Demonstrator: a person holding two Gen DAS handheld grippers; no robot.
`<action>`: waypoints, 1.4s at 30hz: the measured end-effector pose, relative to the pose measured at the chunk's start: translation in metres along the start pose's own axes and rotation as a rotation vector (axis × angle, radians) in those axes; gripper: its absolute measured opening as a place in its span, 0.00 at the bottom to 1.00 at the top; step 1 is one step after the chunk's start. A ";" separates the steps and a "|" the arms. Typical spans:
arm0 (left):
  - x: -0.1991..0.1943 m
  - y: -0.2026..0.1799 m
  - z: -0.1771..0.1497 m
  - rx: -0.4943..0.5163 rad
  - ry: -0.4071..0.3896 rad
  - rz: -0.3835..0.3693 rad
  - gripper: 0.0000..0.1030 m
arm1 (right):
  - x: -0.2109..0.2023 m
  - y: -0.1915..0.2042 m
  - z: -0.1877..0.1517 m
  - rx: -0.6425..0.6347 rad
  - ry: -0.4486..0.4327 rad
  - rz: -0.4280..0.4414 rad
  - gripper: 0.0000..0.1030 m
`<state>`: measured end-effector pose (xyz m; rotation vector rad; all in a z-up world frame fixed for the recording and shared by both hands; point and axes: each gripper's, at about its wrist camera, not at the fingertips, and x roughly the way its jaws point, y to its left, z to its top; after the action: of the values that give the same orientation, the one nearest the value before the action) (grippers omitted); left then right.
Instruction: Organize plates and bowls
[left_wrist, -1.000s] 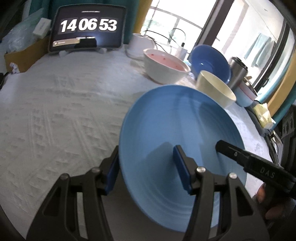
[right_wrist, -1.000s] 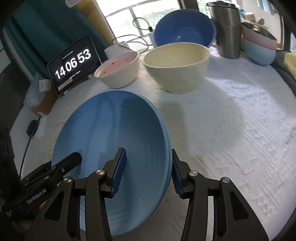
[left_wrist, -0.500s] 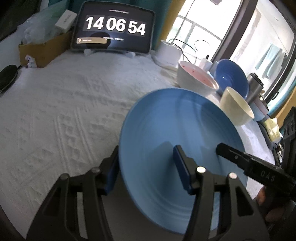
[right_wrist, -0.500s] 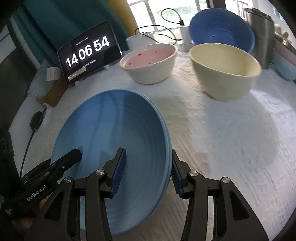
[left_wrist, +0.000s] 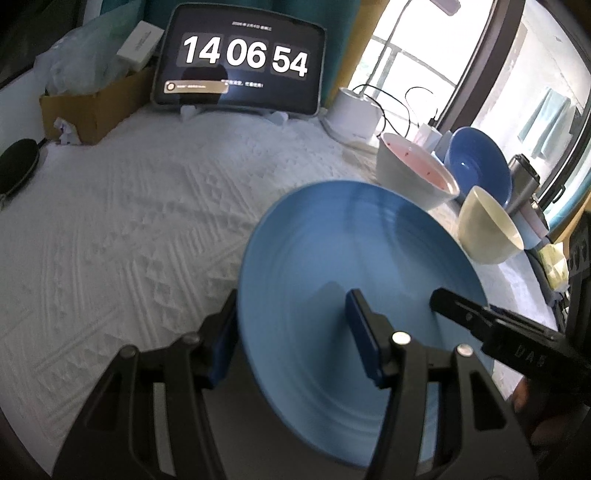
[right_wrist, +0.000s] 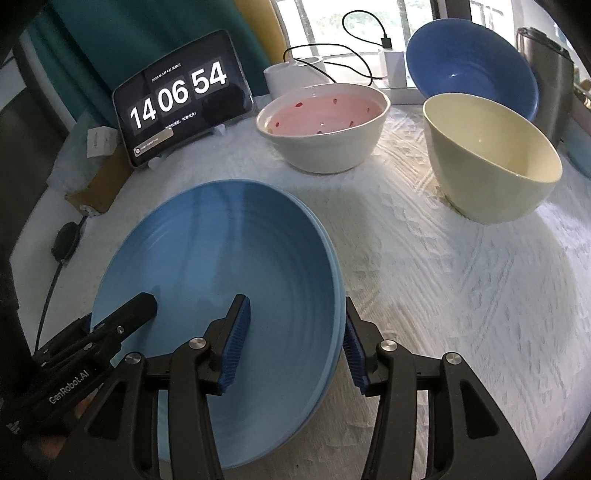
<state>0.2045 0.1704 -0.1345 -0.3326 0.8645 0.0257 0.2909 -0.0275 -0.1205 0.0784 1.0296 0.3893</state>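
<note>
Plate (right_wrist: 221, 266) (round, ridged blue), white-quilted table (right_wrist: 461, 295)

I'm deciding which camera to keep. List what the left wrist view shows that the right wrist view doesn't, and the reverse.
Left wrist only: the left gripper astride the blue plate's rim, and a yellow cloth.

Right wrist only: the right gripper astride the opposite rim, and a second plate edge beneath.

Both: clock tablet, pink-lined bowl, cream bowl, dark blue bowl.

Blue plate (right_wrist: 236, 258) raised and tilted above three bowls
Pink-lined white bowl (right_wrist: 325, 125), cream bowl (right_wrist: 491, 162) and dark blue bowl (right_wrist: 469, 62) sit close together behind it.
</note>
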 end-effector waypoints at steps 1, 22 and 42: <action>0.000 0.000 0.000 0.000 0.001 0.003 0.56 | 0.000 0.001 0.000 -0.004 -0.001 -0.003 0.50; -0.038 -0.010 -0.014 -0.023 -0.095 0.085 0.58 | -0.034 -0.009 -0.020 -0.036 -0.048 -0.026 0.50; -0.072 -0.063 -0.030 0.053 -0.171 0.107 0.62 | -0.090 -0.048 -0.049 0.026 -0.137 -0.025 0.50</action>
<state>0.1451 0.1099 -0.0807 -0.2308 0.7114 0.1283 0.2222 -0.1092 -0.0843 0.1135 0.8992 0.3428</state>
